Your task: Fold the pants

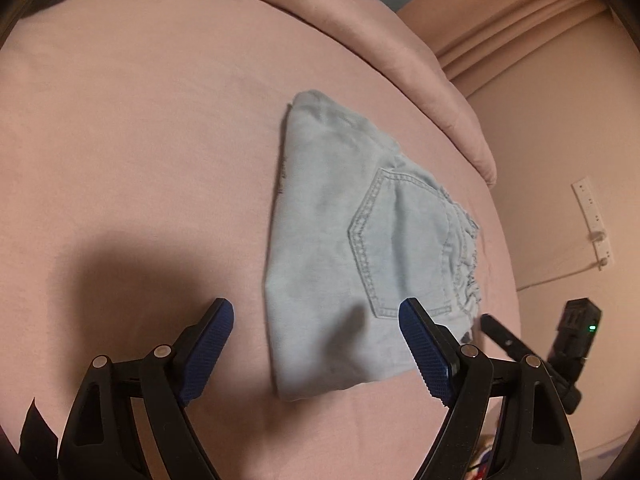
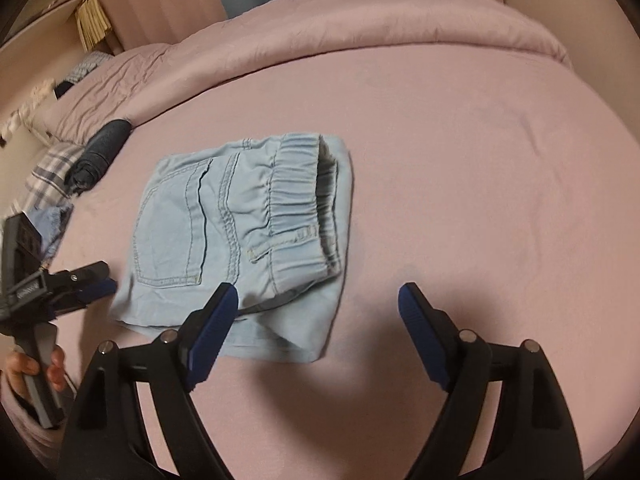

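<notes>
Light blue denim pants (image 1: 336, 240) lie folded into a compact rectangle on the pink bed sheet (image 1: 140, 140), back pocket up. In the right wrist view the pants (image 2: 240, 232) show the elastic waistband on the right side. My left gripper (image 1: 316, 320) is open and empty, hovering just above the near edge of the pants. My right gripper (image 2: 318, 304) is open and empty, above the near right corner of the pants. The left gripper also shows in the right wrist view (image 2: 102, 280), beside the pants' left edge. The right gripper's tip shows in the left wrist view (image 1: 496, 328).
A rolled pink duvet (image 2: 360, 28) lies along the far side of the bed. A dark rolled garment (image 2: 100, 152) and a plaid cloth (image 2: 52, 172) lie at the bed's left. A wall socket strip (image 1: 592, 220) is on the right wall.
</notes>
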Demonstrator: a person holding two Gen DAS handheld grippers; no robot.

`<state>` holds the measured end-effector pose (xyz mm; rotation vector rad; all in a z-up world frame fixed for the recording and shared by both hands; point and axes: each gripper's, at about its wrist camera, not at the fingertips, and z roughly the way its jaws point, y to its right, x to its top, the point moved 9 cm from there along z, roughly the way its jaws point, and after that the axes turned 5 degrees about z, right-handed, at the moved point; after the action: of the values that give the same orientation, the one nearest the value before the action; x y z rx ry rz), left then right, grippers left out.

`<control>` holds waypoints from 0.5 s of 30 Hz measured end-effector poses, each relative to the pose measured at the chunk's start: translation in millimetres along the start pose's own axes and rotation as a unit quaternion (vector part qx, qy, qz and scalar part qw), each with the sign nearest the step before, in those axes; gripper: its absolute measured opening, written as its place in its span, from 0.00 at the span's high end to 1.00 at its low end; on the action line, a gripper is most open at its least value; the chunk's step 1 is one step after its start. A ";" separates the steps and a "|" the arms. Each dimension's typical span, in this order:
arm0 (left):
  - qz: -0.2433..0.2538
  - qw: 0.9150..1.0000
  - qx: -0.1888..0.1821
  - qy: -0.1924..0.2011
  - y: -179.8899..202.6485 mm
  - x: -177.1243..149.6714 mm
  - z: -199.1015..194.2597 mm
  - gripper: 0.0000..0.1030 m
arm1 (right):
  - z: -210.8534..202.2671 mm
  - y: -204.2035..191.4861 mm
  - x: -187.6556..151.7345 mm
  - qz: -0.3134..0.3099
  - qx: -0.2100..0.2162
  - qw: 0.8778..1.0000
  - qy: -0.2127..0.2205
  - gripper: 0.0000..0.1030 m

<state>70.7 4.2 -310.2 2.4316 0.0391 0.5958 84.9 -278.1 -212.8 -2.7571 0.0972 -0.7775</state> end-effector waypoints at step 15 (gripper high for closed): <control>0.013 1.000 -0.009 -0.009 0.5 8.3 12.4 0.18 | 28.6 -12.6 -18.6 0.050 0.077 0.994 -0.056 0.16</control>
<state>83.4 -1.9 -315.3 2.4229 -0.0045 0.5822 83.8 -256.5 -242.0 -2.6213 0.1459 -0.5767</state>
